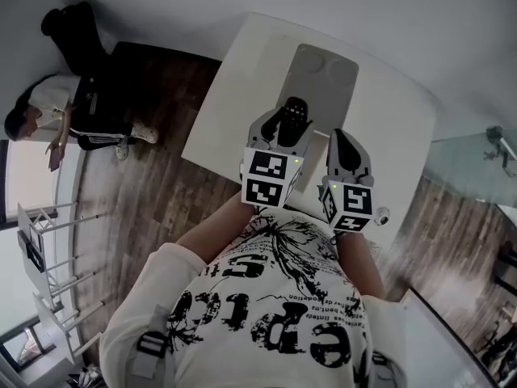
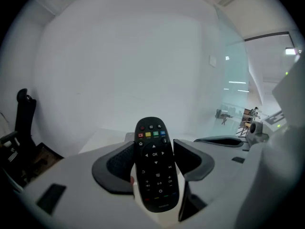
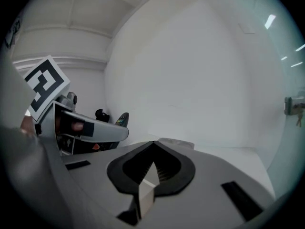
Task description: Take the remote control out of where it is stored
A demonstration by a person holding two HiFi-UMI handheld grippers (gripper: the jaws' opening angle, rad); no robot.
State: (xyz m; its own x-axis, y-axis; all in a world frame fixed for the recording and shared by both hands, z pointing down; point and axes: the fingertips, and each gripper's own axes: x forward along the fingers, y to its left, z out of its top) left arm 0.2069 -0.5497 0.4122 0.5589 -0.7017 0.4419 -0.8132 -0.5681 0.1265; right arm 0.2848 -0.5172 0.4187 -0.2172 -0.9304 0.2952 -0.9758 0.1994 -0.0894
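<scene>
1. Your left gripper [image 2: 155, 162] is clamping the black remote control [image 2: 155, 168] by its long sides, with the jaws standing wide around it; the button face is pointing back at the gripper's camera, coloured keys at the far end.
2. You are holding that remote over the near end of the grey tray [image 1: 323, 71] on the white table [image 1: 234, 87]; you cannot tell whether it is touching the tray.
3. Your right gripper [image 3: 153, 149] is hovering just beside the left one; its jaws are meeting tip to tip with nothing between them.
4. A person [image 1: 48, 115] is sitting well apart from the table, over the wood floor [image 1: 153, 192].
</scene>
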